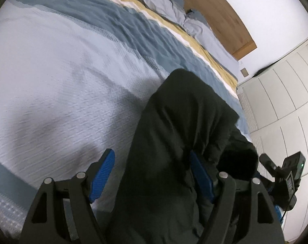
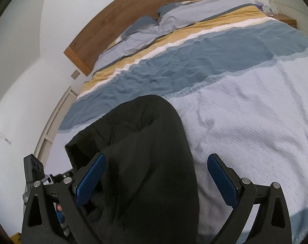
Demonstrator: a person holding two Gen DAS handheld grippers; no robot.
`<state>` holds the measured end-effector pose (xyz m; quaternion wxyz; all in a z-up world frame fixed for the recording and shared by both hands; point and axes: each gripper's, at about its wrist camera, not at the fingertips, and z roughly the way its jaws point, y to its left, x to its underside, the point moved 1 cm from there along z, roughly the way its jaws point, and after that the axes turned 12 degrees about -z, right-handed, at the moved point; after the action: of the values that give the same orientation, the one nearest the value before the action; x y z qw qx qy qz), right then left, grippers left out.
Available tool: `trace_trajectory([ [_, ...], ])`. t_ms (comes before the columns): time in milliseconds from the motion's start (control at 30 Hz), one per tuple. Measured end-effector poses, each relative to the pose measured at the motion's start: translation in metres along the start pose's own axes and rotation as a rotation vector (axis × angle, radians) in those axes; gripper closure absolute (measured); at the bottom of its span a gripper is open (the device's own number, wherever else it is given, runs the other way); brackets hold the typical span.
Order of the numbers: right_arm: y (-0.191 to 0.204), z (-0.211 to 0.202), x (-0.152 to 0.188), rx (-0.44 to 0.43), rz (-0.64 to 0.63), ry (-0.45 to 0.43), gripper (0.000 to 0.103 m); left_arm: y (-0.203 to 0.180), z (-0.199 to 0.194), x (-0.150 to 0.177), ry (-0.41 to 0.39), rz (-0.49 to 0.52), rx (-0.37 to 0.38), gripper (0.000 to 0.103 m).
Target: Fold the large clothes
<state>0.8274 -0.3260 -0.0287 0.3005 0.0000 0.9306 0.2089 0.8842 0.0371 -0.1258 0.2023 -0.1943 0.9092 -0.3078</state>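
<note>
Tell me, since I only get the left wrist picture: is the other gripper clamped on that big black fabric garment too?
Observer: No. The right gripper is open. The big black fabric garment hangs between its blue ribbed pads, unpinched.
Operator: Does the cloth reach both pads?
Observer: Only one. The other pad stands clear of it, over the pale blue textured bedspread.
Operator: Is there anything beside the bed that I miss?
Observer: Yes, a wooden bedside table at the bed's far side, near the pillows.
</note>
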Motion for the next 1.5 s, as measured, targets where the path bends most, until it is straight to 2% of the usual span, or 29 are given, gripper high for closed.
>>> trace_trajectory([
  [100, 0.002, 0.020, -0.010, 0.008, -0.008, 0.019, 0.005, -0.007, 0.012, 0.000, 0.009, 0.007, -0.019, 0.029],
  [167, -0.001, 0.031, -0.013, 0.013, 0.013, 0.037, 0.011, -0.010, 0.019, 0.001, 0.021, 0.013, -0.048, 0.031],
  [233, -0.004, 0.042, -0.012, 0.010, 0.033, 0.068, 0.033, -0.013, 0.027, 0.004, 0.039, 0.032, -0.080, 0.051],
  [267, -0.004, 0.051, -0.010, 0.032, 0.030, 0.103, 0.039, -0.015, 0.032, 0.006, 0.059, 0.049, -0.119, 0.071],
  [300, -0.004, 0.054, -0.009, 0.043, 0.023, 0.120, 0.055, -0.016, 0.035, 0.009, 0.071, 0.061, -0.143, 0.090],
  [333, -0.002, 0.058, -0.008, 0.059, 0.006, 0.137, 0.077, -0.019, 0.036, 0.012, 0.078, 0.077, -0.164, 0.092],
  [433, 0.008, 0.052, -0.008, 0.085, -0.065, 0.141, 0.087, -0.031, 0.028, 0.021, 0.055, 0.153, -0.196, 0.096],
  [600, 0.033, 0.014, -0.008, 0.101, -0.201, 0.108, 0.089, -0.041, -0.008, 0.034, 0.026, 0.181, -0.160, 0.097],
  [800, 0.070, -0.069, 0.008, 0.056, -0.317, 0.024, 0.089, -0.033, -0.092, 0.072, -0.028, 0.177, -0.067, 0.097],
  [967, 0.097, -0.147, 0.052, -0.018, -0.370, -0.024, 0.089, -0.008, -0.157, 0.121, -0.023, 0.167, 0.021, 0.097],
  [1067, 0.103, -0.176, 0.087, -0.049, -0.367, -0.023, 0.088, 0.011, -0.175, 0.148, 0.002, 0.156, 0.025, 0.096],
  [1233, 0.100, -0.191, 0.144, -0.069, -0.307, 0.018, 0.087, 0.052, -0.189, 0.193, 0.045, 0.099, -0.008, 0.096],
  [1500, 0.075, -0.163, 0.233, -0.025, -0.196, 0.141, 0.086, 0.081, -0.197, 0.234, 0.050, 0.093, -0.064, 0.095],
])
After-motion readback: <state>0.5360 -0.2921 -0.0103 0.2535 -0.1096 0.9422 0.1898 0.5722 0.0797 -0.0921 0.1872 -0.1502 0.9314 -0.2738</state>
